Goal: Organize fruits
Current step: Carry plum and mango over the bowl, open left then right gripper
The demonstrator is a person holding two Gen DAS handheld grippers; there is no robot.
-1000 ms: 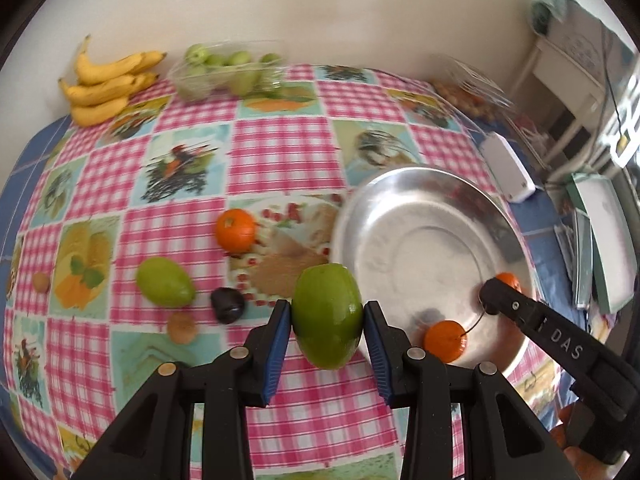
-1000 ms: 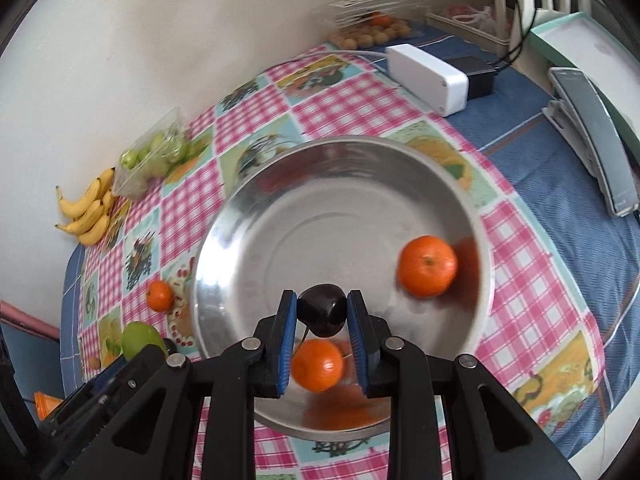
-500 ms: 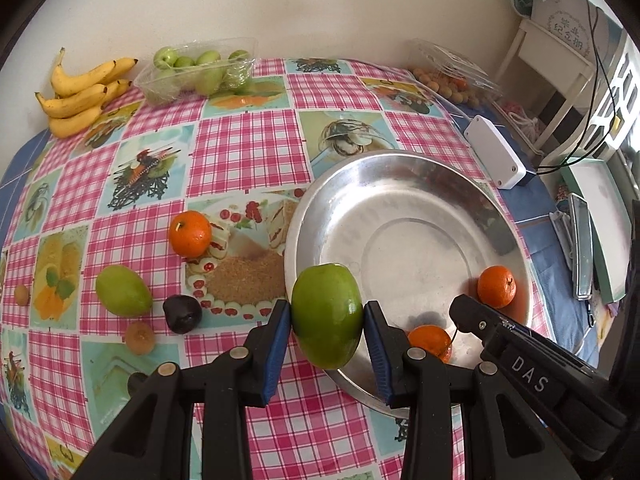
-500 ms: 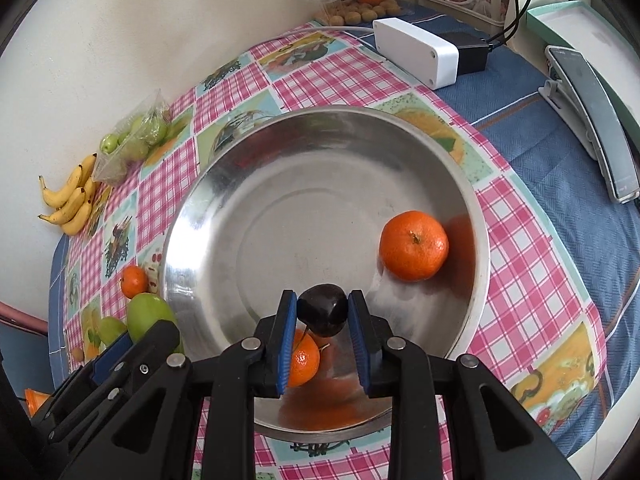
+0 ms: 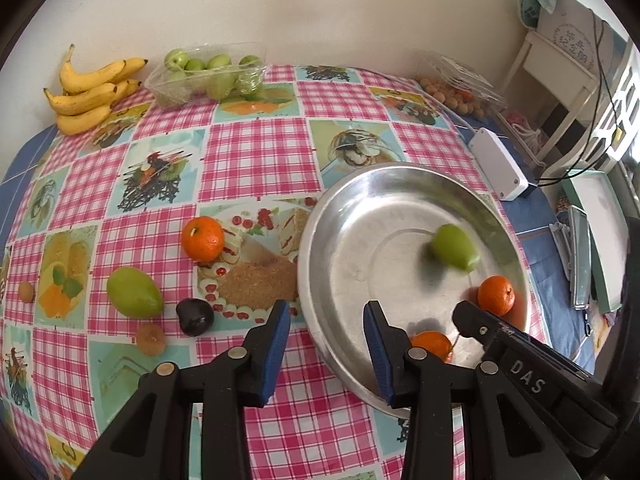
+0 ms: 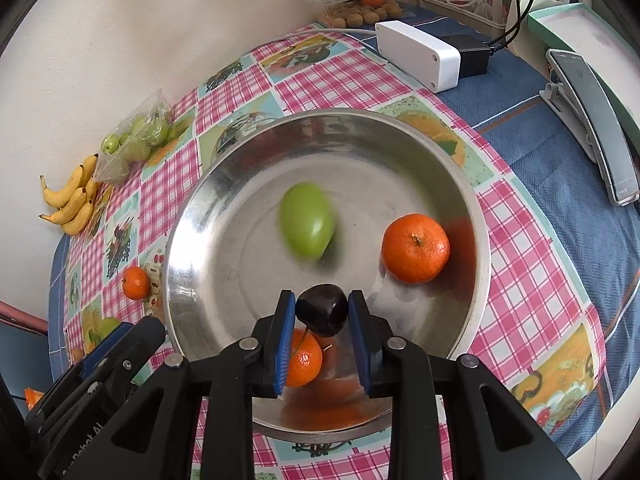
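Left wrist view. The left gripper (image 5: 326, 334) hangs over the near-left rim of the steel bowl (image 5: 316, 240); its jaws are opening and nothing lies between the blue pads. A green mango (image 5: 454, 247), motion-blurred, lies loose inside the bowl toward the far right, with one orange (image 5: 496, 295) just beside it at the right wall and a second orange (image 5: 432, 345) at the near wall, partly hidden by a finger. On the checked tablecloth (image 5: 260, 152) to the left of the bowl lie a third orange (image 5: 203, 239), a second green mango (image 5: 134, 293), a dark plum (image 5: 195, 316) and a small brown fruit (image 5: 151, 339). At the far edge — bananas (image 5: 90, 94) and a clear tray of green fruit (image 5: 208, 74).

Right wrist view. The right gripper (image 6: 322, 322) pinches a dark plum (image 6: 322, 310) between its pads, above the near part of the bowl (image 6: 188, 236). Beneath it lies an orange (image 6: 303, 360); the blurred green mango (image 6: 307, 227) sits mid-bowl, another orange (image 6: 415, 248) to its right. A white box (image 6: 418, 55) stands beyond the bowl — well apart from it.
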